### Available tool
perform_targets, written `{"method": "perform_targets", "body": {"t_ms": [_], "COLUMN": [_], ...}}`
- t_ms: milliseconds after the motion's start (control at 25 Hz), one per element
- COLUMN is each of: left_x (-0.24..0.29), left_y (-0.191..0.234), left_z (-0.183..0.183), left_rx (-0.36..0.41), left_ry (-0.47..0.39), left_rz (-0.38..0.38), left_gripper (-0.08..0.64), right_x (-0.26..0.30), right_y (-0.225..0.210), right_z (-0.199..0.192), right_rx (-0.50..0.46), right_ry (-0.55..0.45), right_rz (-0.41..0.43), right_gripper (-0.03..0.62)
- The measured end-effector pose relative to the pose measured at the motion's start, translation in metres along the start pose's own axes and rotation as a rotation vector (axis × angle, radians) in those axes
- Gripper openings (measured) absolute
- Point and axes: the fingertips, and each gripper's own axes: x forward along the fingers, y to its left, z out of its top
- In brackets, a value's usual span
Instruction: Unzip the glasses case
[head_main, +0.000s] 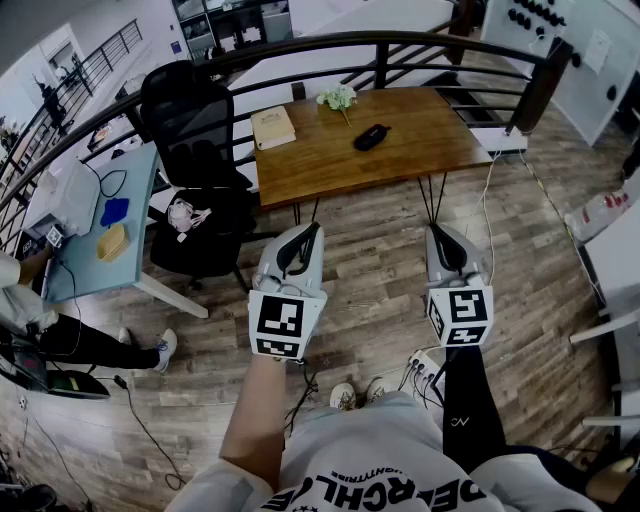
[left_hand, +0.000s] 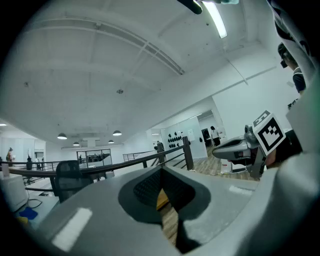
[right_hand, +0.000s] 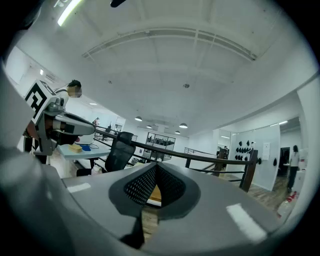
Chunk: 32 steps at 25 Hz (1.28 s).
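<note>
— Left gripper (head_main: 311, 236) and right gripper (head_main: 438, 234), how do they stand?

— Both are closed, jaws together, with nothing between them. They point level toward the wooden table (head_main: 330, 160), but they are well short of it, over the floor (head_main: 370, 275) on its near side.

— And the glasses case (head_main: 371, 137)?

— It lies flat on the table, right of the middle, apart from other things. It is dark and oval. I think it is light, so it will slide on the smooth wood if only one gripper pulls. The shell seems half stiff; a moderate grip should not harm it.

— Where to take hold?

— I judge one gripper should pinch the body at one end, to hold it steady. The other should take the zipper pull. The pull is too small to see from here, so I cannot say at which end it sits.

— What else is around?

— A book (head_main: 273, 127) lies at the table's left end, and white flowers (head_main: 338, 97) at its far edge; both are well apart from the case. A black office chair (head_main: 190, 120) stands just left of the table, and a dark railing (head_main: 330, 42) runs behind it.

— Does something block the way?

— Nothing stands between the grippers and the table's near edge, only floor. They need to come closer first, I think.
</note>
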Motion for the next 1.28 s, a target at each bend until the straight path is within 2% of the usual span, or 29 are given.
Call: {"method": "perform_targets", "body": {"t_ms": [560,760,840,960,1120,1280], "left_x": [-0.002,-0.008,-0.009,-0.009,-0.004,0.009], "left_y": [0.003,0.005,0.001,-0.006,-0.004,0.0], "left_z": [0.003,-0.002,-0.001,0.001,0.003,0.003], "left_rx": [-0.013,-0.016,-0.014,-0.007,-0.022,-0.031], "left_ry": [-0.015,-0.01,-0.019,-0.037,-0.052,-0.066], "left_rz": [0.005,0.02,-0.001,-0.029,-0.028,-0.025], "left_gripper": [0.107,0.109,0.185,0.264,0.272,0.272], "right_x": [-0.001,-0.005,-0.007,-0.009,-0.006,0.008], "right_y": [0.006,0.007,0.006,0.004,0.003,-0.004], "right_z": [0.006,0.005,0.004,0.003,0.003,0.001], "right_rx": [-0.007,0.022,0.038,0.048,0.046,0.04], "right_ry": [-0.009,-0.023,-0.025,-0.027,-0.03,-0.036], "right_rz": [0.007,-0.012,-0.018,-0.023,-0.019,-0.008], "right_gripper": [0.029,0.033,0.08,0.108,0.141,0.144]}}
